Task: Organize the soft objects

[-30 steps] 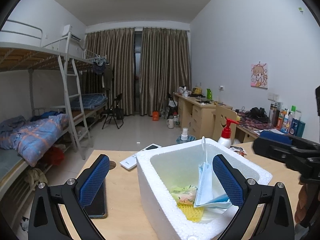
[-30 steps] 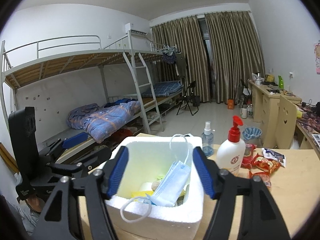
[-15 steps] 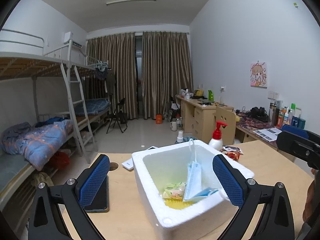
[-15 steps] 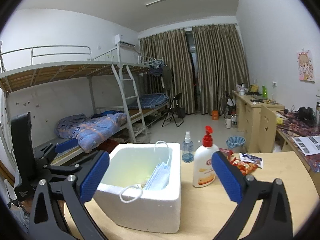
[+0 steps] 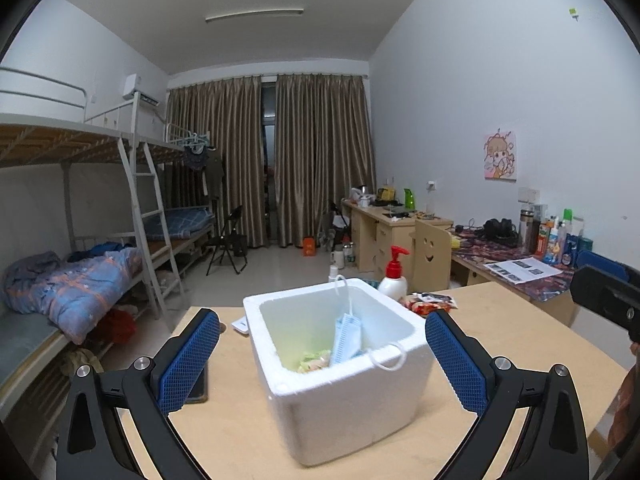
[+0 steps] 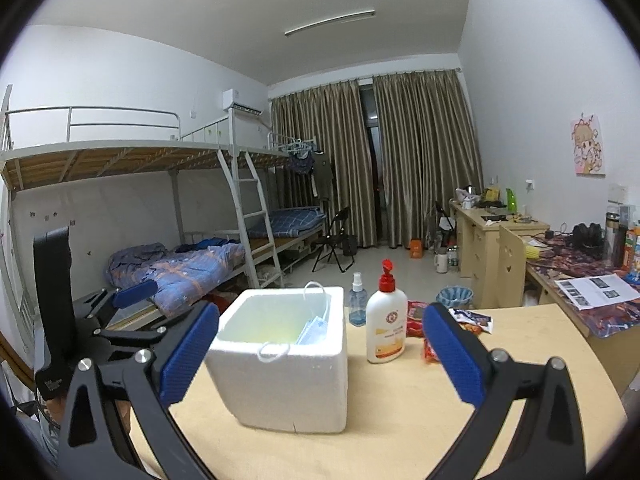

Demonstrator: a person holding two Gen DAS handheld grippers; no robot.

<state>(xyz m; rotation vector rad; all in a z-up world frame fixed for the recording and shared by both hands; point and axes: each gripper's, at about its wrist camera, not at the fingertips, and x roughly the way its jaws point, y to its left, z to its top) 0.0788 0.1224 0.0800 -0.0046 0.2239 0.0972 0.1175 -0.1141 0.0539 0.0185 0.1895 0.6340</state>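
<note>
A white foam box (image 5: 340, 396) stands on the wooden table (image 5: 512, 344), open top up. Inside it a blue face mask (image 5: 347, 338) stands nearly upright on edge, its long axis running up and down, leaning against the box's right wall. One white ear loop (image 5: 386, 360) hangs over the near rim; the other arches above the far rim. Crumpled yellow-green packets (image 5: 314, 360) lie at the bottom.

The left gripper (image 5: 322, 364) and right gripper (image 6: 320, 352) both stand wide apart, holding nothing, the box just beyond them.

Right of the box stands a white pump bottle (image 6: 386, 328) with a red round emblem; its writing is too small to read.
</note>
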